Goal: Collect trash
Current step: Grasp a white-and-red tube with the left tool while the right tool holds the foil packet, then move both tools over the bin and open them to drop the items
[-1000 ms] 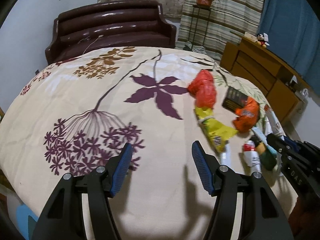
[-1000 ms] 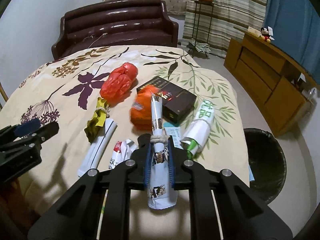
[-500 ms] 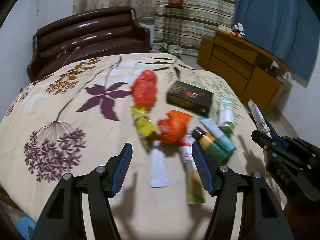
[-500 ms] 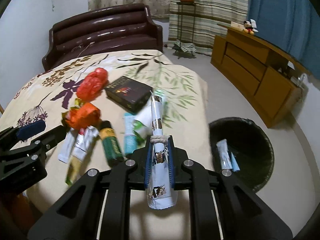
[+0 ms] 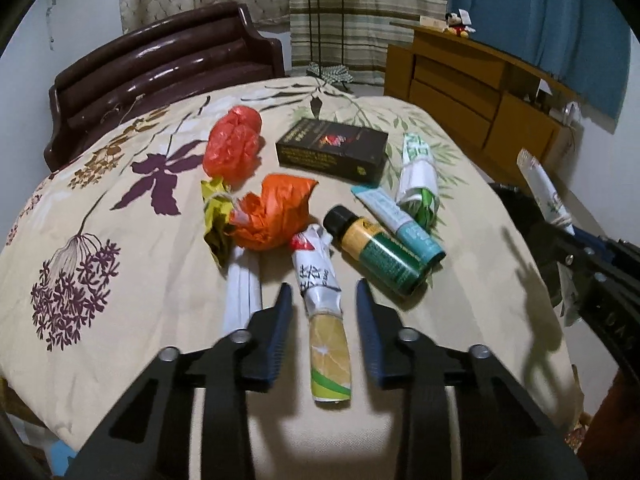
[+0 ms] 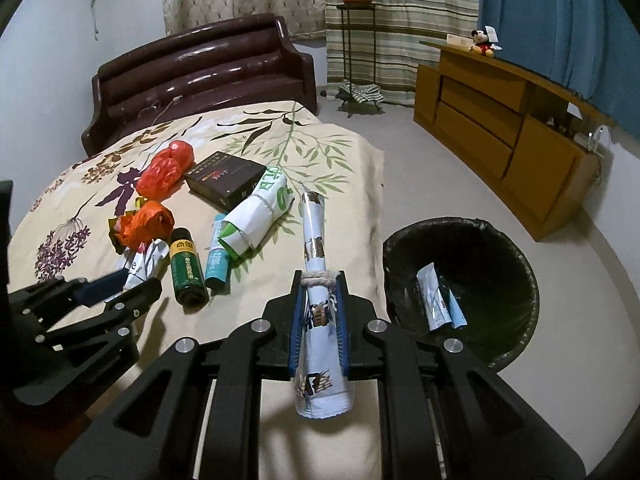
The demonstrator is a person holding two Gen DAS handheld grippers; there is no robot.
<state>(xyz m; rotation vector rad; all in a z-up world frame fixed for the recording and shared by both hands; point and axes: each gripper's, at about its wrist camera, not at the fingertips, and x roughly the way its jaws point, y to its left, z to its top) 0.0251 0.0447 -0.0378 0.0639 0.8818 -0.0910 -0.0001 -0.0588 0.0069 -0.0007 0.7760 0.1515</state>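
A rolled wrapper with a lemon print (image 5: 326, 320) lies on the bedspread between the fingers of my left gripper (image 5: 322, 292). Its jaws are closing, and a small gap shows on each side of the wrapper. My right gripper (image 6: 318, 280) is shut on a white and blue rolled wrapper (image 6: 314, 224) tied with string, held over the bed's edge beside the black trash bin (image 6: 480, 248). Two packets lie in the bin. On the bed remain a red bag (image 5: 234, 146), an orange bag (image 5: 276, 212), a green can (image 5: 380, 250), a teal tube (image 5: 400, 220) and a green-white roll (image 5: 418, 176).
A black box (image 5: 332, 148), a yellow wrapper (image 5: 216, 216) and a flat white packet (image 5: 240, 296) also lie on the floral bedspread (image 5: 120, 280). A dark headboard (image 6: 200, 68) stands behind, a wooden cabinet (image 6: 500, 128) at the right, and grey floor around the bin.
Both grippers swung right. My left gripper came over the trash pile and its jaws narrowed around the lemon wrapper. My right gripper carried its wrapper to the bed's edge, and the bin came into view.
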